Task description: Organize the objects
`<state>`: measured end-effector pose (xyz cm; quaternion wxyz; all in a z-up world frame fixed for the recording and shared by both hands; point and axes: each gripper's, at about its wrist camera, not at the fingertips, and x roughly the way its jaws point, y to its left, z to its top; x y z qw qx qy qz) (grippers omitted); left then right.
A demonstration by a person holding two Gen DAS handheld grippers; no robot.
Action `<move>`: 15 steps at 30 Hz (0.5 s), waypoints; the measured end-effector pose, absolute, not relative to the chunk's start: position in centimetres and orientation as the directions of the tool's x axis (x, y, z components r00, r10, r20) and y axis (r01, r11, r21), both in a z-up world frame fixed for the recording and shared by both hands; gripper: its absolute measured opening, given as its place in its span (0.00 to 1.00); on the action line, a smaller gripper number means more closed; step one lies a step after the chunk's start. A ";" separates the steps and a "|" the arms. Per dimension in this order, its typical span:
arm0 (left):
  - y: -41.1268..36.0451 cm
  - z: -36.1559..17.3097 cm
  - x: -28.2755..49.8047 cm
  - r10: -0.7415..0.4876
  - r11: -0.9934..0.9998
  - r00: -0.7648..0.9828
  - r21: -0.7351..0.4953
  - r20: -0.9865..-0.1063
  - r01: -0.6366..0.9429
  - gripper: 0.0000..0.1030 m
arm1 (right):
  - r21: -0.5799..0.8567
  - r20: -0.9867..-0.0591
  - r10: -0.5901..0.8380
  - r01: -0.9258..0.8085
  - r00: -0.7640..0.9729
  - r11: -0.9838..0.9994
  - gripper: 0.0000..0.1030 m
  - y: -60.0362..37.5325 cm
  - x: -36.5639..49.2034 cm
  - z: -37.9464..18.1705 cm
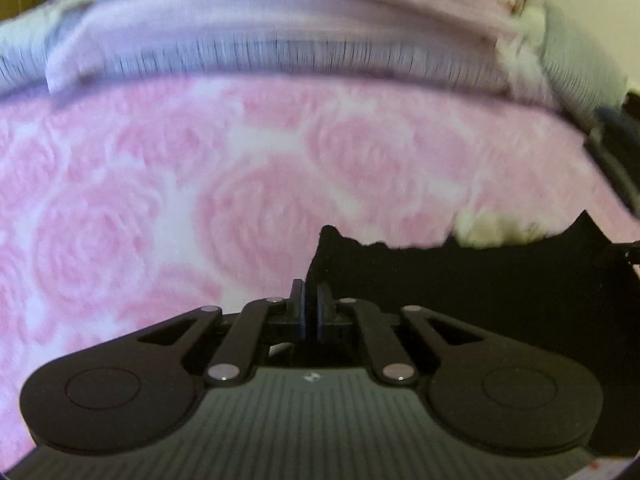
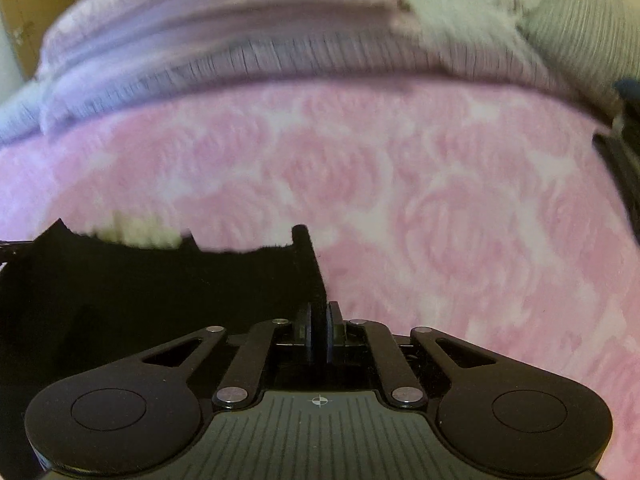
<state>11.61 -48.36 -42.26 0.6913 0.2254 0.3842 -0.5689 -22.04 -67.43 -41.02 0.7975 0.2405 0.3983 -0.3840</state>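
Observation:
A black cloth garment (image 1: 460, 280) hangs stretched between my two grippers above a pink rose-patterned blanket (image 1: 160, 200). My left gripper (image 1: 311, 304) is shut on the cloth's left corner, which sticks up above the pads. In the right wrist view the same black cloth (image 2: 160, 288) spreads to the left, and my right gripper (image 2: 319, 328) is shut on its right corner. A small cream fuzzy item (image 1: 492, 230) shows just behind the cloth's top edge, also in the right wrist view (image 2: 140, 232).
Folded lilac and grey-striped bedding (image 1: 280, 40) is piled at the far side of the blanket, also in the right wrist view (image 2: 240, 28). A grey striped pillow (image 2: 580, 28) lies far right. A dark bed edge (image 1: 616, 168) runs along the right.

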 end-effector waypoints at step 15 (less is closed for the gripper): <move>-28.6 -37.9 15.3 -0.558 0.509 -0.158 -0.487 -0.814 0.710 0.34 | 0.481 -0.841 -0.300 0.876 0.450 -0.036 0.55 -54.5 -38.9 -38.3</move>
